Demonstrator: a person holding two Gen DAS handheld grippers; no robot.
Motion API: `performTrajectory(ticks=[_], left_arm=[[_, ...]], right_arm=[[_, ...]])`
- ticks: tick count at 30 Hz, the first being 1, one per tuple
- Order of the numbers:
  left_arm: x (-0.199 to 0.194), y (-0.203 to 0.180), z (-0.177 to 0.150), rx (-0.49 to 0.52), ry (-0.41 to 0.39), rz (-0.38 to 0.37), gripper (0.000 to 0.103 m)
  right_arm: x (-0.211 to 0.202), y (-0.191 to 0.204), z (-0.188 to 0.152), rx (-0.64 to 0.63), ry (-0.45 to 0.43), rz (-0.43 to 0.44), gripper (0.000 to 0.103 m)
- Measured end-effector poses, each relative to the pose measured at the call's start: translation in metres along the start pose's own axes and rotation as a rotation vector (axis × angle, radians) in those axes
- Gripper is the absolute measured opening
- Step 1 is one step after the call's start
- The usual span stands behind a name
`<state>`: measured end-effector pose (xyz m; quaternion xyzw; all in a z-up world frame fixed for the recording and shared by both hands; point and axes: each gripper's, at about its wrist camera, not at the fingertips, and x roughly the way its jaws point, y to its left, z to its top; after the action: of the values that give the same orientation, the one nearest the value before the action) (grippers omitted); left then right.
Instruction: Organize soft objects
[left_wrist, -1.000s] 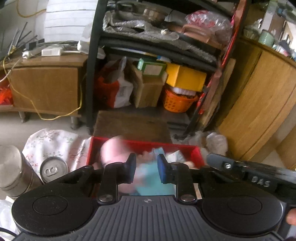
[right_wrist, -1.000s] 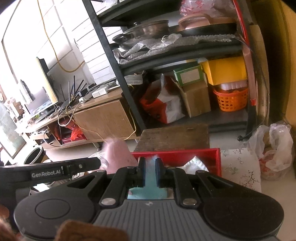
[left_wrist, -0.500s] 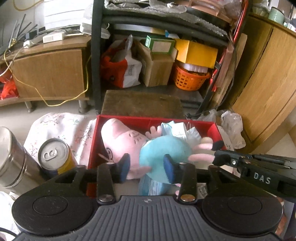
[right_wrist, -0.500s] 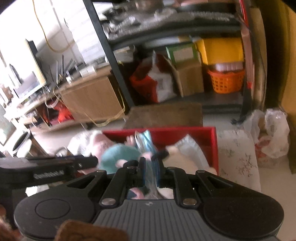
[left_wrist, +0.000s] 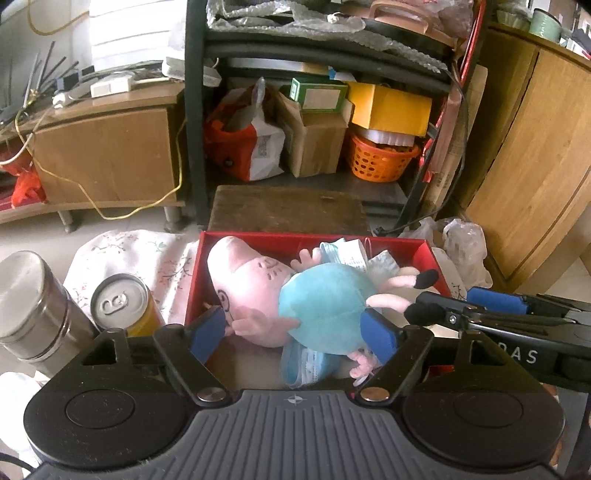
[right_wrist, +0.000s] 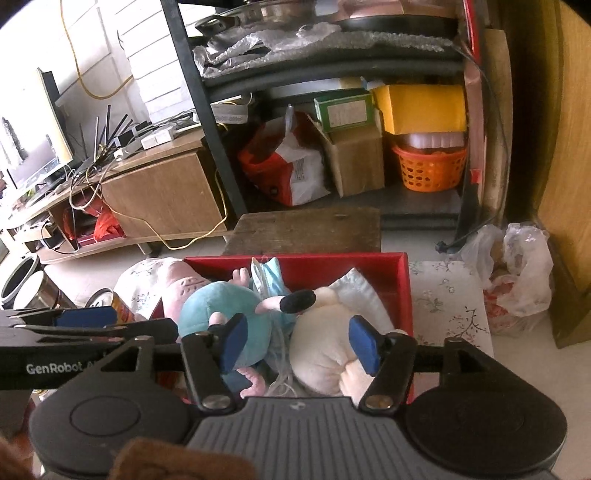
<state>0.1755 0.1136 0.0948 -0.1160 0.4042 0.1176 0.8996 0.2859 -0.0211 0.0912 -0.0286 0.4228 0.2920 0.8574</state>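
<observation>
The pig plush (left_wrist: 295, 295) lies inside the red box (left_wrist: 310, 239), light and squashy; its blue belly looks the surest hold. Left tool (left_wrist: 295, 334) and right tool (right_wrist: 297, 341) both gape empty.

One red box (left_wrist: 424, 251) holds two plush toys, pig (left_wrist: 258, 288) and white one (right_wrist: 325, 350); beside it, one can (left_wrist: 118, 301), one steel canister (left_wrist: 33, 306).

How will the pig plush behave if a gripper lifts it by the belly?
The pig plush looks soft, so the belly would likely squash and thin limbs flop. Probably light for its size. Its fuzzy fabric should resist slipping, but the masks under it in the red box might drag along.
</observation>
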Motion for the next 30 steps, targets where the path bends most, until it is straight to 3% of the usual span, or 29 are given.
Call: performTrajectory(ticks=[19,30], left_arm=[[-0.022,-0.006,-0.011,0.053,-0.049,0.033,0.08],[-0.039,-0.01,-0.035,0.077,-0.043,0.026,0.083]], right_arm=[[-0.017,0.0,-0.009,0.014,-0.039,-0.009,0.042],[-0.041,0.0,-0.03,0.006,-0.042,-0.011,0.043]])
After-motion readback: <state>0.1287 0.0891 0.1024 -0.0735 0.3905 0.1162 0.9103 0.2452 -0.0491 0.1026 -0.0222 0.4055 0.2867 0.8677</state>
